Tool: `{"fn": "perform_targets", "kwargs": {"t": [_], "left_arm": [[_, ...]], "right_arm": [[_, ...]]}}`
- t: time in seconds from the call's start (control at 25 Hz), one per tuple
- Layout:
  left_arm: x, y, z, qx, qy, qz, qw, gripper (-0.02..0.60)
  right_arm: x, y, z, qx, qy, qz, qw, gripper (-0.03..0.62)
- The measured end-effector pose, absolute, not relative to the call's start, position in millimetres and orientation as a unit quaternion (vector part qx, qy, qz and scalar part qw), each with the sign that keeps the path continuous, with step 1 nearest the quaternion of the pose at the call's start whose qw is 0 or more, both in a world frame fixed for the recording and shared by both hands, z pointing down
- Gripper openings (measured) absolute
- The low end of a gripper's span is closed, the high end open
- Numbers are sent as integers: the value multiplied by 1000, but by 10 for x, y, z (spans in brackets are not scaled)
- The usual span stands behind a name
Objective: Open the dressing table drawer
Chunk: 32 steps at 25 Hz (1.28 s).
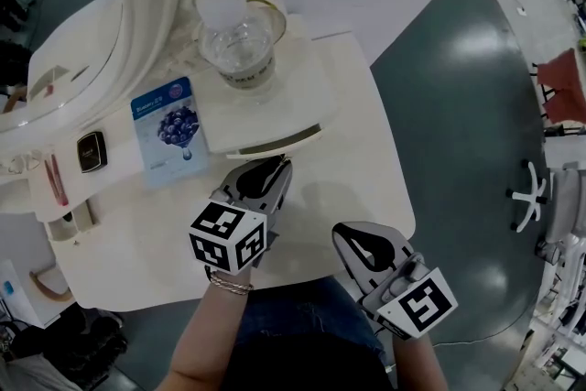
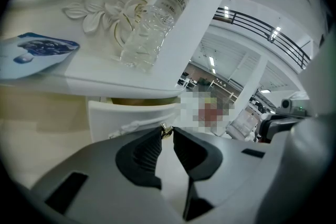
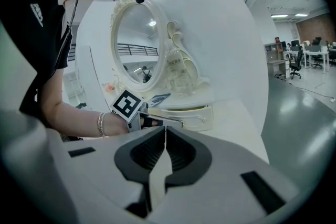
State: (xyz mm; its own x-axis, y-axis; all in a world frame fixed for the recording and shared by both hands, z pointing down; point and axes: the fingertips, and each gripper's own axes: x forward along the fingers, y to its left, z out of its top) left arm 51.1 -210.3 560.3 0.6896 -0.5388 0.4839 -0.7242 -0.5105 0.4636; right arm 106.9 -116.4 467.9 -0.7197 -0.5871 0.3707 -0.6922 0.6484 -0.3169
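White drawer slightly out, long axis across table, front toward person, left gripper clamped on its knob, right gripper closed, empty.

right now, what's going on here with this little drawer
A person is working two handheld grippers at a white dressing table. The left claw is pinched on the small brass knob of the drawer, which looks pulled out a little. The right claw is shut and empty, held over the tabletop nearby. A water bottle sits on the shelf above the drawer.
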Motion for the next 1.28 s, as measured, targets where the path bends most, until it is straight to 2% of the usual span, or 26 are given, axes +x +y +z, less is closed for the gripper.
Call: {"fn": "perform_targets", "kwargs": {"t": [1.28], "left_arm": [[570, -1710, 5624, 854, -356, 150, 350, 81]], "right_arm": [[1038, -1026, 4669, 338, -910, 212, 116, 20]]}}
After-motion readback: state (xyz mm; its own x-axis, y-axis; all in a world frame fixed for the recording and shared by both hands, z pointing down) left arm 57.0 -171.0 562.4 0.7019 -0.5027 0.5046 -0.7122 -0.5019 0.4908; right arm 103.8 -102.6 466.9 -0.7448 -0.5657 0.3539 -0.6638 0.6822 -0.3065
